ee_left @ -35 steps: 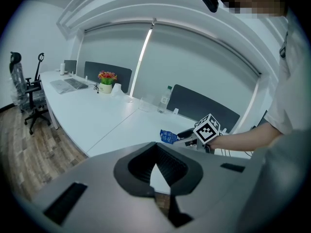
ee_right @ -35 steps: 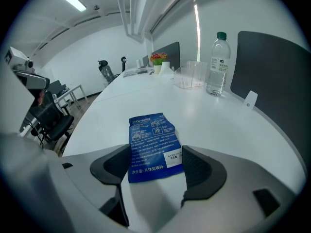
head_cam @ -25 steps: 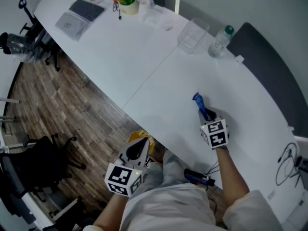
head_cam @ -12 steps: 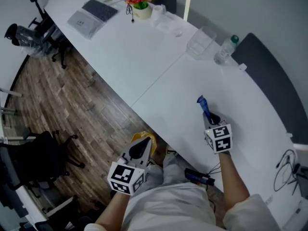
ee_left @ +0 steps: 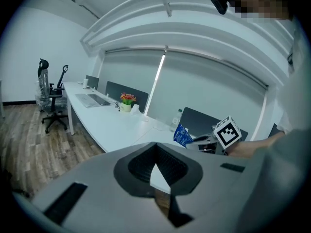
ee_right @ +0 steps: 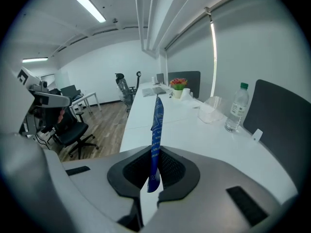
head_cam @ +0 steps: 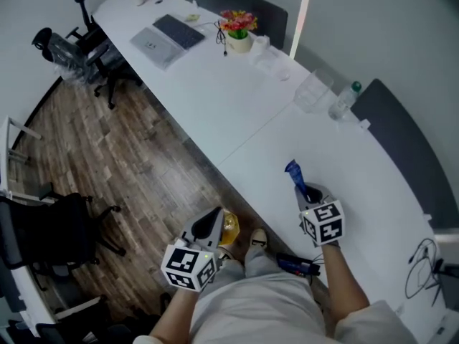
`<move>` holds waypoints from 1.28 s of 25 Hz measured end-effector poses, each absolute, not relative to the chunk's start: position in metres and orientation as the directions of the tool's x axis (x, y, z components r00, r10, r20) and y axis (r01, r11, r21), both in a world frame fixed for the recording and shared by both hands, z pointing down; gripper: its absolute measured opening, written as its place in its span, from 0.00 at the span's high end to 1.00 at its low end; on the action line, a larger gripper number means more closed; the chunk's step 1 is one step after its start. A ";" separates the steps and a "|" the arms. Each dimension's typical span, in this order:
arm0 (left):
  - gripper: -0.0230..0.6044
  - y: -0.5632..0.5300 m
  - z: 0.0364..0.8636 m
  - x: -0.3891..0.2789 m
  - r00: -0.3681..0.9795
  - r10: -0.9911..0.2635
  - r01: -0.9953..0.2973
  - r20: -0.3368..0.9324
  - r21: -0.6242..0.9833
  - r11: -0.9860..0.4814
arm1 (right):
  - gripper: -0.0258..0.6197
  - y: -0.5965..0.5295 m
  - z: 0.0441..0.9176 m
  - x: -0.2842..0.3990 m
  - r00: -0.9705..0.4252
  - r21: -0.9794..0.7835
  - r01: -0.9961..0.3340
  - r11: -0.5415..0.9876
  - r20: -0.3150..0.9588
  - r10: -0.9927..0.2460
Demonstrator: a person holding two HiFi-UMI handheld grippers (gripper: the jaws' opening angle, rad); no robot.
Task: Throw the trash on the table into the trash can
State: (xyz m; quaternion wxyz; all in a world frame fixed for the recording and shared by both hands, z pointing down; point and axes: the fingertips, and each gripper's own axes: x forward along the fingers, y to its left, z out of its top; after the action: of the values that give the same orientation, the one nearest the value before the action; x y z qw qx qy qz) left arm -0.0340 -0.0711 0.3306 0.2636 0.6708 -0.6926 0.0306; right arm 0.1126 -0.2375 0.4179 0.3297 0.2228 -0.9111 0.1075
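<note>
Head view looks steeply down — both gripper views skim the same table [head_cam: 215,84].

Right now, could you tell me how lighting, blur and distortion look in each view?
Head view: evenly lit, sharp, no glare on the white table. Left gripper view: dark rounded corners, bowed ceiling lines, mosaic patch top right. Right gripper view: same dark rim, bright ceiling lamp, blue wrapper crisp.

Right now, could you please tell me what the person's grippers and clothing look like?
The left gripper and right gripper both have pale grey bodies with black ribbed pads, and each carries a white cube with black square markers. The person wears an off-white top.
</note>
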 end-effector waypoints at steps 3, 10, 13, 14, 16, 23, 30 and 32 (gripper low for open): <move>0.96 -0.058 0.322 -0.043 0.006 -0.923 -0.942 0.384 0.311 0.124 | 0.90 -0.216 0.403 0.096 -0.707 -0.054 -0.433 0.900 0.639 -0.302; 0.96 -0.024 0.308 -0.061 -0.078 -0.929 -0.942 0.361 0.279 0.187 | 0.90 -0.172 0.374 0.063 -0.760 -0.078 -0.344 0.936 0.608 -0.229; 0.96 -0.008 0.303 -0.069 -0.108 -0.932 -0.936 0.347 0.280 0.213 | 0.90 -0.156 0.372 0.049 -0.770 -0.077 -0.304 0.949 0.606 -0.198; 0.96 -0.001 0.301 -0.071 -0.120 -0.931 -0.934 0.344 0.279 0.223 | 0.90 -0.151 0.372 0.043 -0.773 -0.078 -0.291 0.954 0.606 -0.186; 0.96 0.016 0.299 -0.076 -0.144 -0.928 -0.929 0.343 0.276 0.246 | 0.90 -0.138 0.371 0.033 -0.779 -0.079 -0.265 0.961 0.605 -0.165; 0.96 0.075 0.299 -0.093 -0.236 -0.905 -0.903 0.354 0.263 0.339 | 0.90 -0.091 0.369 -0.005 -0.799 -0.084 -0.161 0.983 0.596 -0.079; 0.96 0.125 0.306 -0.108 -0.302 -0.879 -0.874 0.369 0.261 0.410 | 0.90 -0.044 0.371 -0.034 -0.804 -0.099 -0.075 0.992 0.594 -0.001; 0.96 0.135 0.309 -0.111 -0.313 -0.873 -0.868 0.374 0.261 0.423 | 0.90 -0.034 0.374 -0.038 -0.803 -0.106 -0.058 0.993 0.596 0.017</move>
State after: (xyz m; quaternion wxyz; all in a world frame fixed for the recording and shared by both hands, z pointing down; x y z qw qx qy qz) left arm -0.1105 0.1354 0.3091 0.2344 0.5372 -0.8102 -0.0057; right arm -0.0379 -0.0344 0.3736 0.3140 0.0108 -0.9475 0.0593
